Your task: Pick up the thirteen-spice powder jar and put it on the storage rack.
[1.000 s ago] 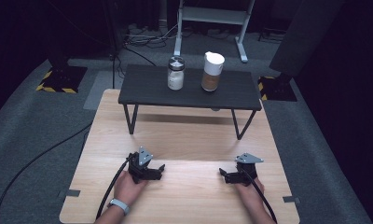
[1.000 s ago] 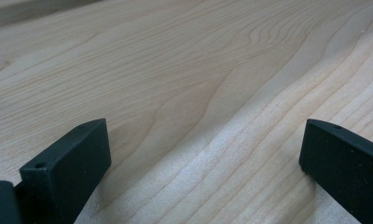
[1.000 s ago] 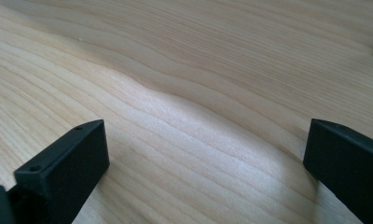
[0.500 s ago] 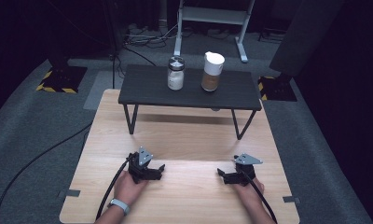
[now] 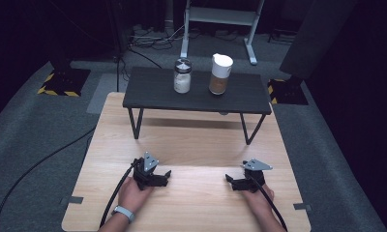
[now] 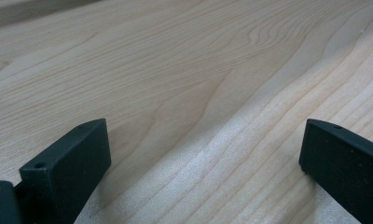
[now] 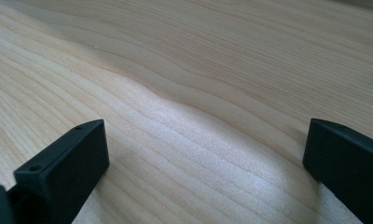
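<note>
In the high view my left gripper [image 5: 161, 178] rests on the light wooden table [image 5: 191, 145] near its front left, jaws pointing right. My right gripper [image 5: 231, 182] lies near the front right, jaws pointing left. In the left gripper view the left gripper [image 6: 203, 158] is open, with bare wood grain between its black fingers [image 6: 68, 168]. The right gripper [image 7: 205, 158] in its own view is likewise open over bare wood. A glass jar with white contents [image 5: 182, 76] and a tan cup with a white lid [image 5: 220, 74] stand on the small black table [image 5: 148, 94] far ahead.
The small black table stands on thin legs at the far end of the wooden table. A black cable [image 5: 115, 195] trails back from the left gripper. Grey carpet [image 5: 37, 145], floor cables and a metal stand base [image 5: 220, 19] surround the table.
The right gripper has shifted slightly to the left on the table. The left gripper has stayed where it was.
</note>
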`<state>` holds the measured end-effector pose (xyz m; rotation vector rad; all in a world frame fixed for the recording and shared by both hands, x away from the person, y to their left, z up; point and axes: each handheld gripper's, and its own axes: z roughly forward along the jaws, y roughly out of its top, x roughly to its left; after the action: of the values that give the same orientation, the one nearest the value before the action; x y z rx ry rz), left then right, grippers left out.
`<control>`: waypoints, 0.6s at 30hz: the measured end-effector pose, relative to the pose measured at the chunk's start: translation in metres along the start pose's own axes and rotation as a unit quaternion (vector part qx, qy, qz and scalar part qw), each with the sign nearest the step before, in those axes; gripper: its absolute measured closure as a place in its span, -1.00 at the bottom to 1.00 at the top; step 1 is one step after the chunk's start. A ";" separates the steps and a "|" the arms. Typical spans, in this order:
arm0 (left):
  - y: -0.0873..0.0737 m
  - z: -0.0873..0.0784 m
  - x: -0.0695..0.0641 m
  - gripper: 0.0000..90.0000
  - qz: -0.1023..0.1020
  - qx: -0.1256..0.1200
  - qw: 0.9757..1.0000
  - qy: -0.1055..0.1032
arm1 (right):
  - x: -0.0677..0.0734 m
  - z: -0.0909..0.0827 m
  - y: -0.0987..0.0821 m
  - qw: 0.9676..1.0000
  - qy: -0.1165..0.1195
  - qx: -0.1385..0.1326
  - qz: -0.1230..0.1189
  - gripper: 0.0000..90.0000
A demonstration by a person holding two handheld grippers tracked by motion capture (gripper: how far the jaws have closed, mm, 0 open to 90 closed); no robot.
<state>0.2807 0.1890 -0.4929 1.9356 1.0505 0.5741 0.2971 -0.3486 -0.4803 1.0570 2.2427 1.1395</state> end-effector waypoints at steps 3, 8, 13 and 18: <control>0.000 0.000 0.000 -0.96 0.000 0.000 1.000 0.000 | 0.000 0.000 0.000 1.000 0.000 0.000 0.000 -1.00; 0.000 0.000 0.000 -0.96 0.000 0.000 1.000 0.000 | 0.000 0.000 0.000 1.000 0.000 0.000 0.000 -1.00; 0.000 0.000 0.000 -0.96 0.000 0.000 1.000 0.000 | 0.000 0.000 0.000 1.000 -0.001 0.000 0.001 -1.00; 0.000 0.000 0.000 -0.96 0.000 0.000 1.000 0.000 | 0.000 0.000 0.000 1.000 -0.001 0.000 0.001 -1.00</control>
<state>0.2807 0.1890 -0.4930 1.9351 1.0506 0.5741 0.2970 -0.3483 -0.4803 1.0601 2.2397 1.1386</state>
